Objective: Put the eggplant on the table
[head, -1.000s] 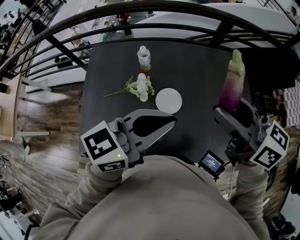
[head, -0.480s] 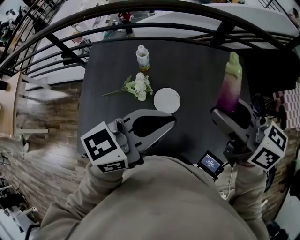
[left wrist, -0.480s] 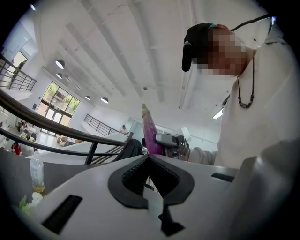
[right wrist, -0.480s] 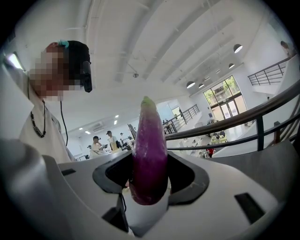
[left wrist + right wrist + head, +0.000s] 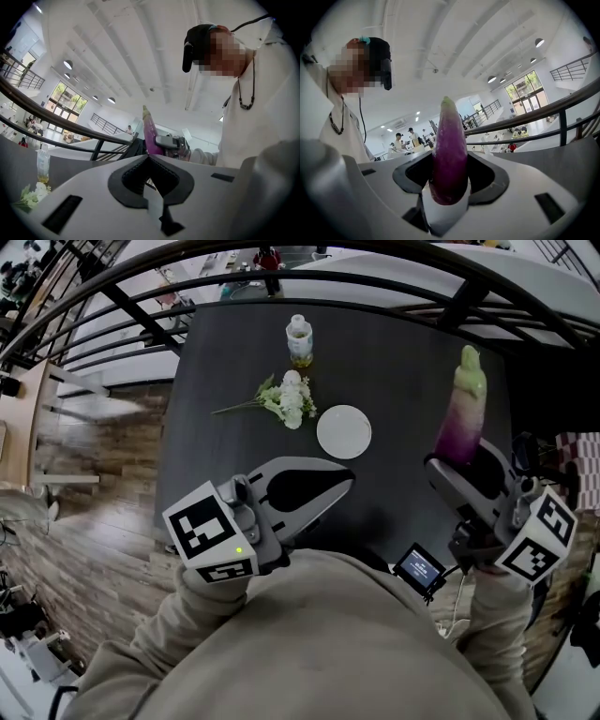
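The eggplant (image 5: 464, 413), purple with a pale green top, stands upright in my right gripper (image 5: 448, 463), which is shut on its lower end above the right part of the dark table (image 5: 403, 362). In the right gripper view the eggplant (image 5: 449, 154) fills the gap between the jaws of the right gripper (image 5: 449, 187). My left gripper (image 5: 345, 482) is held over the table's near edge with its tips together and nothing in them. The left gripper view shows the left gripper (image 5: 149, 155) with its jaws closed, and the eggplant (image 5: 151, 136) beyond them.
A bunch of white flowers (image 5: 286, 401), a small bottle (image 5: 300, 340) and a round white dish (image 5: 343, 431) lie on the table's far middle. A black railing (image 5: 281, 268) runs behind the table. A small screen device (image 5: 422, 568) hangs near my chest. Wooden floor lies to the left.
The head view has shifted a little, so the table's items sit slightly differently in the picture. Both grippers and the eggplant stay where they were.
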`<state>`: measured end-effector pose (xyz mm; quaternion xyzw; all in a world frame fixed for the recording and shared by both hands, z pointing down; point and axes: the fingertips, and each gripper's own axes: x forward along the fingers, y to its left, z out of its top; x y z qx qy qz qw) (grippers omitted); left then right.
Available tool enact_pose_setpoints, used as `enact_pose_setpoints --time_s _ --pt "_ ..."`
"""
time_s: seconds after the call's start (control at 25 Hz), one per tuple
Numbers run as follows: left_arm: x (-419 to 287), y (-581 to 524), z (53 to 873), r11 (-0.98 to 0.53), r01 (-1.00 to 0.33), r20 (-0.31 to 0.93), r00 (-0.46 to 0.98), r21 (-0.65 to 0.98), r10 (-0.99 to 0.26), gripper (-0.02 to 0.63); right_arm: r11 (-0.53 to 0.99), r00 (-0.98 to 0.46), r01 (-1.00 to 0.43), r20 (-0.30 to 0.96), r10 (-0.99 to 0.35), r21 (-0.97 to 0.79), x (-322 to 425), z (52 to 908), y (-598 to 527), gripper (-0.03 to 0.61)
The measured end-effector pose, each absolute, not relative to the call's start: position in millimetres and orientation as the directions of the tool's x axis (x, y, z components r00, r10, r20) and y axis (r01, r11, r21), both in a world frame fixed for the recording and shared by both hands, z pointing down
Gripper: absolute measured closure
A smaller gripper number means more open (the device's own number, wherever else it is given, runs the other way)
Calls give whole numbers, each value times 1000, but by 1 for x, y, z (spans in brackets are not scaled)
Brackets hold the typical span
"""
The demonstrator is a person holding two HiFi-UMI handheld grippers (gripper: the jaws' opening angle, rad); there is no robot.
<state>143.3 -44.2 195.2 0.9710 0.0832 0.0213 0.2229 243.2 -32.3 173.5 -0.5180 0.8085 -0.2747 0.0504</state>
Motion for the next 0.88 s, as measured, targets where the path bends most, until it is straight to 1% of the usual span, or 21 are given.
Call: enact_pose_setpoints --time_s 0.2,0.64,0.88 --pt "132 -42 203 -880 126 25 988 457 154 609 312 -472 -797 211 -856 -516 239 187 -39 348" --pt "115 -57 237 -856 47 54 995 514 87 609 331 -522 -789 284 -804 -517 228 238 -76 348" --pt "99 -67 243 -854 -20 61 998 520 14 609 324 -548 -780 335 -766 -535 230 279 -97 348"
